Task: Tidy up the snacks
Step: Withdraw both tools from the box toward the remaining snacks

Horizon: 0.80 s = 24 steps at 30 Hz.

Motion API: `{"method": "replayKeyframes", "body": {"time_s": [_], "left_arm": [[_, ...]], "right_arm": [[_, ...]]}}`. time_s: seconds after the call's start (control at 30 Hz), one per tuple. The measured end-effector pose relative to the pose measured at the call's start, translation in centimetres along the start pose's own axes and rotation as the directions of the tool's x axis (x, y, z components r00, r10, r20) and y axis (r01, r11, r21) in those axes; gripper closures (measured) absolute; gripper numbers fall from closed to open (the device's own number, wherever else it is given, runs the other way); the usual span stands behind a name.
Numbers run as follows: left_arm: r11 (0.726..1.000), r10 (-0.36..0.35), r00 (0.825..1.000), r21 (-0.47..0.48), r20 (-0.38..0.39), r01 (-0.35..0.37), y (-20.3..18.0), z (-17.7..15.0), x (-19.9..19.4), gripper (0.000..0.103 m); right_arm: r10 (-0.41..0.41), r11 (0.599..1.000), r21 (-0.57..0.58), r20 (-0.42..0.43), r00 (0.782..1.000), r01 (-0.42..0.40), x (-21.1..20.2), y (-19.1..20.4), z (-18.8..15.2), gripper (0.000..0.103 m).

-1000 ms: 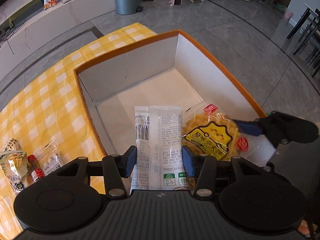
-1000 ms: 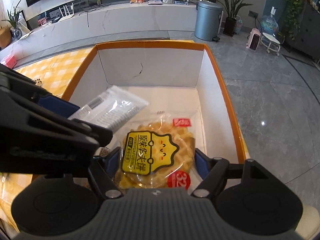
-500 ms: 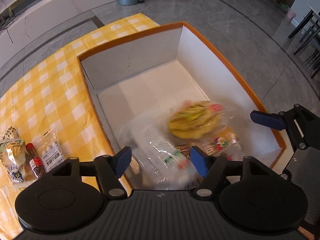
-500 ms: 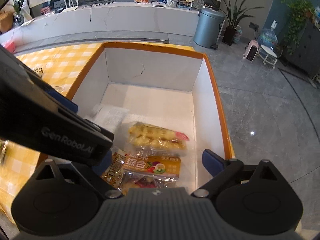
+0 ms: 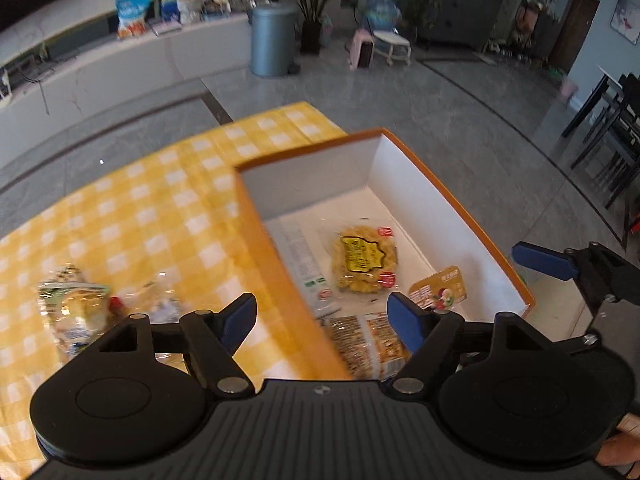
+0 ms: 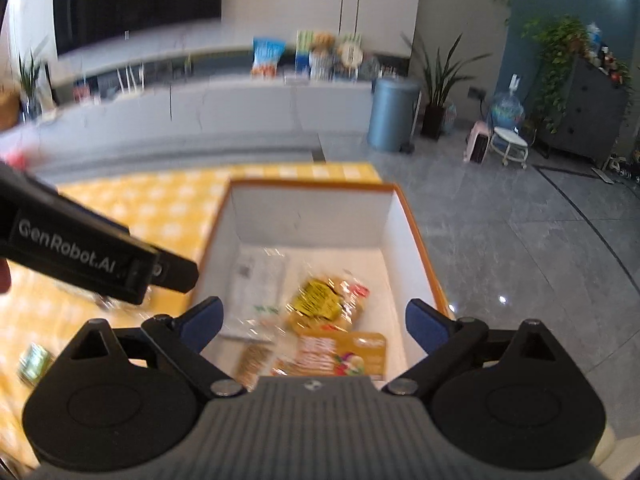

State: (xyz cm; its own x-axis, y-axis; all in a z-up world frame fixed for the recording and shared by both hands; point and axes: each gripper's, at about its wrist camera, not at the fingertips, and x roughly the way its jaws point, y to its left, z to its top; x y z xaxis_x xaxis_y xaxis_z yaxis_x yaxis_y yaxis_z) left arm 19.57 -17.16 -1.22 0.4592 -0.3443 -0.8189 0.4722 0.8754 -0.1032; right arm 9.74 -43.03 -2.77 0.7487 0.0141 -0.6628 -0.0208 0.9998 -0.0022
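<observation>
Two grippers spread wide and empty, left gripper point(image 5: 320, 316) jaws just opening, right gripper point(image 6: 314, 320) too, yellow snack pack point(image 5: 366, 260) lying in orange-rimmed box point(image 5: 452, 196), loose snacks point(image 5: 74, 312) on checked cloth point(image 5: 140, 208) (sharp only from the left wrist)

Left wrist view: looks steeply down from above the near edge of the yellow-checked surface point(image 5: 132, 216), facing the far wall; the orange-rimmed box point(image 5: 448, 196) sits right of centre, the right gripper point(image 5: 576, 268) at its right edge; right wrist view: raised above the box's point(image 6: 412, 224) near end, tilted less steeply, looking along its length; the left gripper point(image 6: 100, 256) crosses from the left; shared: box interior, checked cloth, grey bin point(image 5: 272, 40), far counter.
</observation>
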Motion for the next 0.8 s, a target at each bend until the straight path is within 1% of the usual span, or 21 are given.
{"method": "replayKeyframes", "body": {"time_s": [0.1, 0.17, 0.3, 0.4, 0.53, 0.6, 0.67, 0.73, 0.8], "left_arm": [[1.000, 0.025, 0.999, 0.002, 0.036, -0.025, 1.4, -1.4, -1.8, 0.016], [0.999, 0.038, 0.998, 0.004, 0.052, -0.038, 2.4, -2.4, -2.8, 0.016], [0.998, 0.067, 0.995, -0.014, 0.071, -0.067, 4.4, -4.5, -4.8, 0.016], [0.996, 0.084, 0.994, -0.029, 0.074, -0.083, 5.9, -6.1, -5.9, 0.016], [0.992, 0.119, 0.990, -0.041, 0.070, -0.116, 8.1, -8.3, -7.0, 0.019], [0.991, 0.124, 0.990, -0.058, 0.063, -0.120, 9.4, -9.6, -7.5, 0.019], [0.989, 0.133, 0.990, -0.072, 0.046, -0.130, 10.5, -11.1, -7.6, 0.019], [0.987, 0.143, 0.989, -0.080, 0.028, -0.141, 11.5, -12.4, -7.5, 0.019], [0.985, 0.150, 0.989, -0.085, 0.010, -0.148, 12.2, -13.7, -7.4, 0.019]], "right_arm": [[0.031, 0.998, 0.048, 0.054, 0.998, -0.034, -1.5, 1.3, -0.4, 0.009], [0.045, 0.997, 0.066, 0.078, 0.996, -0.050, -2.2, 2.3, -0.8, 0.017], [0.083, 0.992, 0.081, 0.112, 0.990, -0.092, -3.4, 4.6, -1.9, 0.018], [0.114, 0.990, 0.071, 0.118, 0.986, -0.123, -4.2, 6.5, -2.9, 0.022], [0.140, 0.987, 0.058, 0.109, 0.984, -0.147, -4.8, 9.0, -4.6, 0.028], [0.156, 0.985, 0.064, 0.102, 0.983, -0.163, -4.9, 10.1, -5.5, 0.029], [0.171, 0.982, 0.063, 0.077, 0.982, -0.176, -4.7, 11.2, -6.6, 0.030], [0.166, 0.984, 0.060, 0.049, 0.985, -0.168, -4.4, 12.3, -7.7, 0.030], [0.141, 0.987, 0.074, 0.004, 0.990, -0.141, -3.8, 13.0, -8.8, 0.030]]}}
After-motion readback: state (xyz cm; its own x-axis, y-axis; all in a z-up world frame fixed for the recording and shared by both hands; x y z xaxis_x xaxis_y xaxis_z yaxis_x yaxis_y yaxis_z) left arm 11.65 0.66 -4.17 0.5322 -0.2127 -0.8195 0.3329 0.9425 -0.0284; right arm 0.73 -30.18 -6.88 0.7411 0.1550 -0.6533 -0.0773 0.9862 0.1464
